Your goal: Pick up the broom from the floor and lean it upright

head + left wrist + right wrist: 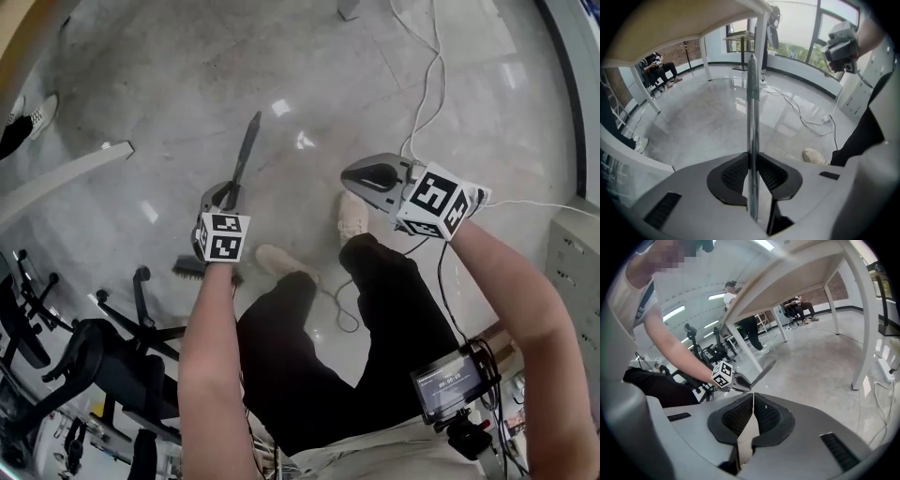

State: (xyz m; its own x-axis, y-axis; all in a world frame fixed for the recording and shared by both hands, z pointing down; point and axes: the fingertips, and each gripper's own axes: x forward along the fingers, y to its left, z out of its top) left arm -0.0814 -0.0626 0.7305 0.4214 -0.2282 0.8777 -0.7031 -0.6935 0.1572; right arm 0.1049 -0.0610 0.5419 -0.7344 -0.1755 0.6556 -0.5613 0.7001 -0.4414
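The broom is off the floor and tilted, its dark handle [246,150] pointing away from me and its brush head [192,269] low by my left wrist. My left gripper [223,197] is shut on the handle near the brush end. In the left gripper view the shiny handle [752,103] runs straight up between the pads, which press on it at the left gripper [753,159]. My right gripper [370,176] hovers apart to the right, shut with nothing in it; its pads meet at the right gripper [753,399]. From there the broom handle [763,372] shows beyond.
Black exercise equipment [84,366] stands at lower left. A white table leg [66,178] crosses the left side, and a white cable [427,84] trails over the glossy floor. A grey cabinet [572,272] is at the right. My shoe [352,214] is below the right gripper. People sit far back [658,68].
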